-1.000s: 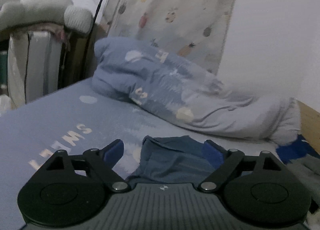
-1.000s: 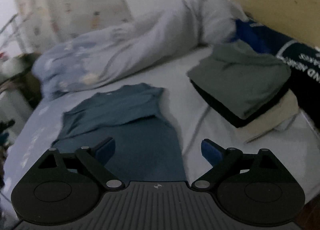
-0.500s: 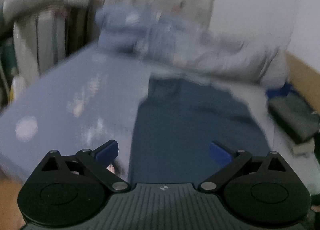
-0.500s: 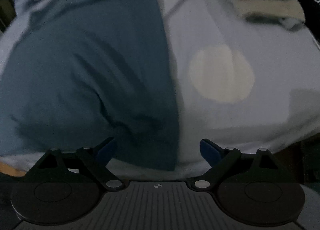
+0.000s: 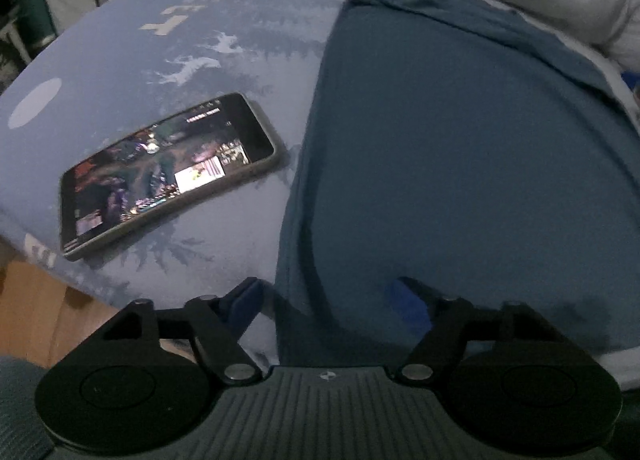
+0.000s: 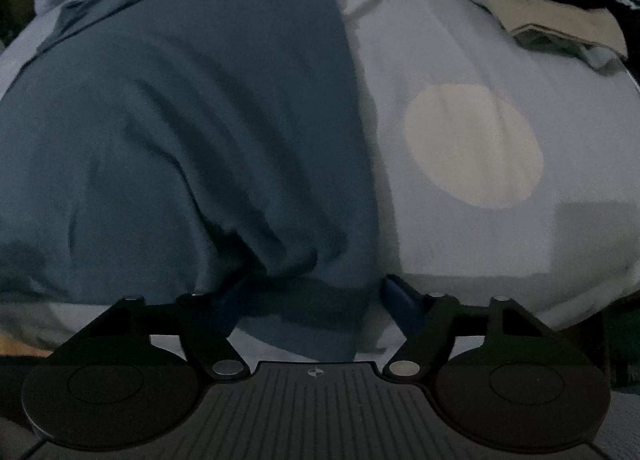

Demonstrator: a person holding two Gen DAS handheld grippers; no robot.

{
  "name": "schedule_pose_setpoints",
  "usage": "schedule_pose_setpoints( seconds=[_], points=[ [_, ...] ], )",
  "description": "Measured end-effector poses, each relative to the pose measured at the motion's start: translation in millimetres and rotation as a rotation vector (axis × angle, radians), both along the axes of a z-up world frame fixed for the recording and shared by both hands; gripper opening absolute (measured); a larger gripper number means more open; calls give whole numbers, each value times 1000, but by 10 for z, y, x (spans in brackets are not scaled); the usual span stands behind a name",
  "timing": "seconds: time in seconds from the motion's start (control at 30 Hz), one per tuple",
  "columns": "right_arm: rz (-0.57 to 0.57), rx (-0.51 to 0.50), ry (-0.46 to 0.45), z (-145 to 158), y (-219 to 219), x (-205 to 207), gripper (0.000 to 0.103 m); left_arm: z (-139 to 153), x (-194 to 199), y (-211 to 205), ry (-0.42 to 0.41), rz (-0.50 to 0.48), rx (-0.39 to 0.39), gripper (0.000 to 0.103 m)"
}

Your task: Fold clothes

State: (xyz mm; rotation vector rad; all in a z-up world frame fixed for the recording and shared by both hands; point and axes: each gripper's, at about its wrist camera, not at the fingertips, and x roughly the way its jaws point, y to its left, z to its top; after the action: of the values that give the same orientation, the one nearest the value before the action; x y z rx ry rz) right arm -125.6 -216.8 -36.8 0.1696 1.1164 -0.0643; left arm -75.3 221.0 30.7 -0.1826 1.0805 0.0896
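Now both tools, left tool [image 5: 326, 294] and right tool [image 6: 314, 294], gape wide over the blue shirt's [image 5: 460, 164] near hem.

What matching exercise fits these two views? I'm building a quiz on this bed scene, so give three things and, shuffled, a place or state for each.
Things:
1. phone
2. blue shirt
3. cream circle

Places or states:
A. spread flat, near edge between both open grippers
B. printed on the sheet, right of the shirt
C. screen lit, lying on the sheet left of the shirt

Pairs: 1-C, 2-A, 3-B

The left gripper and the right gripper each straddle a bottom corner of the shirt.
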Motion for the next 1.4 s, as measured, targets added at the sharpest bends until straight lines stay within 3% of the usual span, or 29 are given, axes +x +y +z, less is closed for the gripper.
schedule_pose_setpoints(
  seconds=[0.07, 0.1, 0.17, 0.2, 0.27, 0.4, 0.63, 0.87, 1.1, 1.27, 1.4],
  points=[
    [16, 3, -6, -2, -42, 10, 66, -3, -8, 50, -7, 0, -29, 72],
    [27, 11, -12, 6, -67, -29, 56, -4, -12, 75, -11, 1, -43, 71],
    [41, 19, -23, 23, 24, -67, 34, -7, -20, 125, -18, 1, -72, 58],
    [41, 33, -25, 52, 75, -131, 11, -9, -24, 150, -21, 1, -86, 44],
    [28, 64, -23, 75, 49, -132, 6, -12, -32, 200, -28, 1, -115, 9],
    [-11, 130, -38, 217, -24, -222, 6, 20, -57, 303, -50, 6, -176, 9],
    [-76, 248, -157, 732, -290, -472, 5, 532, -289, 496, -173, 3, -302, 9],
    [-57, 245, -270, 1282, -320, -762, 4, 884, -540, 708, -244, -15, -356, 8],
    [-69, 299, -276, 1494, -385, -1213, 4, 977, -989, 901, -231, 15, -424, 8],
    [-87, 358, -304, 1752, -418, -1546, 4, 1110, -1211, 1018, -254, 65, -540, 7],
    [-106, 398, -366, 1963, -517, -1543, 4, 1236, -1118, 1118, -304, 111, -626, 7]
  ],
)
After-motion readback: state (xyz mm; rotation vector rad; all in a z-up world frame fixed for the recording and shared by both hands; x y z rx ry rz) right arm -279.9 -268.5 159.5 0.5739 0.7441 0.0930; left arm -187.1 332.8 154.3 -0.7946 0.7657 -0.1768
